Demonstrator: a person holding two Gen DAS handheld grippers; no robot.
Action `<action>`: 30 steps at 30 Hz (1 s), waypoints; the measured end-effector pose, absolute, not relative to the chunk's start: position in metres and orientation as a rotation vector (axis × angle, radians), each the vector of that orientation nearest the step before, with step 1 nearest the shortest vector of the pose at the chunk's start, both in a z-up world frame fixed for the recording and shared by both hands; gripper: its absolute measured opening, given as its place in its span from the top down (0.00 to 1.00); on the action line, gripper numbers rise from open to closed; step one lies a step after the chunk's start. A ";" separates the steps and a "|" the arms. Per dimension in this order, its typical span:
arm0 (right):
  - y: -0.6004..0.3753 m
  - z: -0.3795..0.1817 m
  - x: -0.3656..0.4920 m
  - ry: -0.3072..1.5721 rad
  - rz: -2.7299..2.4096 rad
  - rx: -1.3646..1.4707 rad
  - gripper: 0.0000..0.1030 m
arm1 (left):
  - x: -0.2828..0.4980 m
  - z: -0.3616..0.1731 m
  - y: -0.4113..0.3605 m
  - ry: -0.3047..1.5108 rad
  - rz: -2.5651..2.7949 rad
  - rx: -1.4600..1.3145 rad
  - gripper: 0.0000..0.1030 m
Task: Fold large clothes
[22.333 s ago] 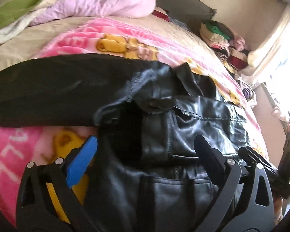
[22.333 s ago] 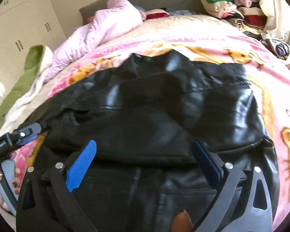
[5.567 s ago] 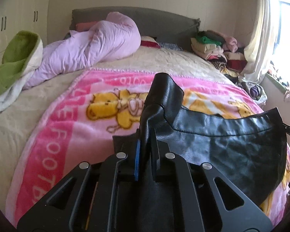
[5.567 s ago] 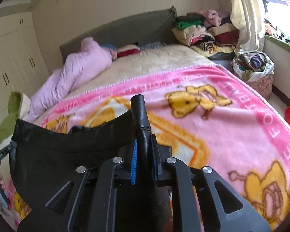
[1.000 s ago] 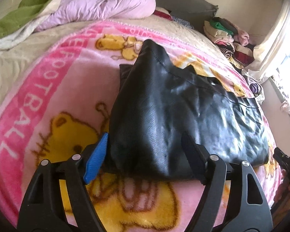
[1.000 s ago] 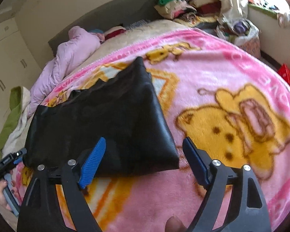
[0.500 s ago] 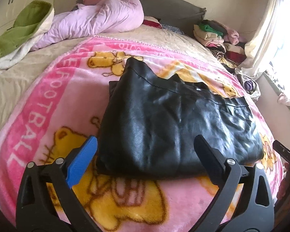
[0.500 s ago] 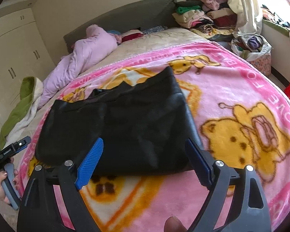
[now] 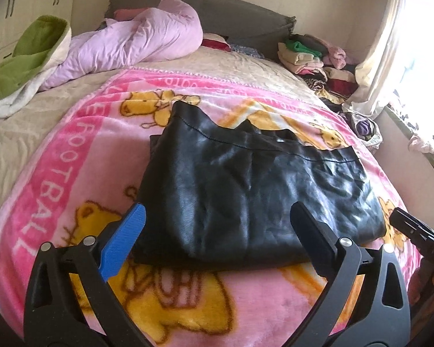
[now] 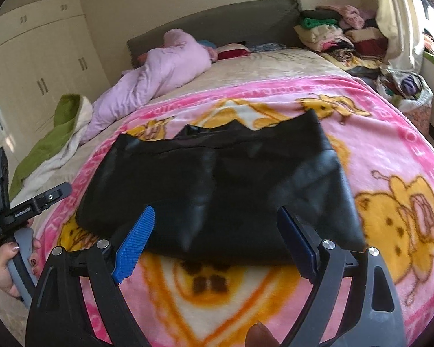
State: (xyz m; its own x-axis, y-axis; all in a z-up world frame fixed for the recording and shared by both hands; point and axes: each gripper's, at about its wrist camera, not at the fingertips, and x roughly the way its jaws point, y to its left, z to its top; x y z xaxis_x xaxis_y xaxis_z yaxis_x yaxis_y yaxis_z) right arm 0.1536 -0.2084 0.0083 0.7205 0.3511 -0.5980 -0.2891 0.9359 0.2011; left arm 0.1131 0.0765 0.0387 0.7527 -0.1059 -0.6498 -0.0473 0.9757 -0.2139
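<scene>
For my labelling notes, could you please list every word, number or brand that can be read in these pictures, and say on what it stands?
"FOOTBALL": pink border of the cartoon blanket, left wrist view.
More white lettering along the blanket's far border: appears upside down, too distorted to read.
Partial letters on the blanket's right border: cut off, unreadable.
Small white print on the black device in the person's hand: too small to read.

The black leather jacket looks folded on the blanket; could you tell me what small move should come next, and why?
Probably draw both grippers back. The black leather jacket lies as a compact folded rectangle on the pink blanket, and the left gripper and right gripper are open, holding nothing.
</scene>
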 end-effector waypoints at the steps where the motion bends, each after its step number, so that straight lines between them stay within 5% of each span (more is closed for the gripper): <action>1: -0.202 0.009 0.154 0.680 0.363 0.088 0.17 | 0.114 0.038 0.075 0.720 -0.034 -0.218 0.09; 6: -0.180 0.007 0.158 0.689 0.406 0.044 0.18 | 0.117 0.033 0.069 0.723 -0.035 -0.193 0.09; 13: -0.148 -0.009 0.169 0.734 0.470 -0.044 0.74 | 0.126 0.021 0.066 0.747 -0.063 -0.174 0.11; 15: -0.140 -0.017 0.176 0.754 0.480 -0.067 0.82 | 0.129 0.017 0.064 0.757 -0.089 -0.177 0.39; 18: -0.130 -0.031 0.186 0.799 0.486 -0.079 0.88 | 0.135 0.007 0.060 0.799 -0.136 -0.192 0.64; 21: -0.124 -0.045 0.194 0.847 0.478 -0.085 0.89 | 0.138 -0.002 0.054 0.823 -0.176 -0.198 0.77; 30: -0.131 -0.076 0.206 0.920 0.514 -0.041 0.89 | 0.152 -0.039 0.035 0.932 -0.183 -0.134 0.78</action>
State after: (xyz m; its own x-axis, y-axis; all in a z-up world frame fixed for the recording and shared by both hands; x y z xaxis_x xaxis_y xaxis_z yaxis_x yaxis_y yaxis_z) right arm 0.2058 -0.1308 -0.0761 0.4943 0.4065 -0.7684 -0.4411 0.8790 0.1812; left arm 0.1516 0.0352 -0.0385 0.5823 -0.2134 -0.7845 0.0981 0.9763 -0.1928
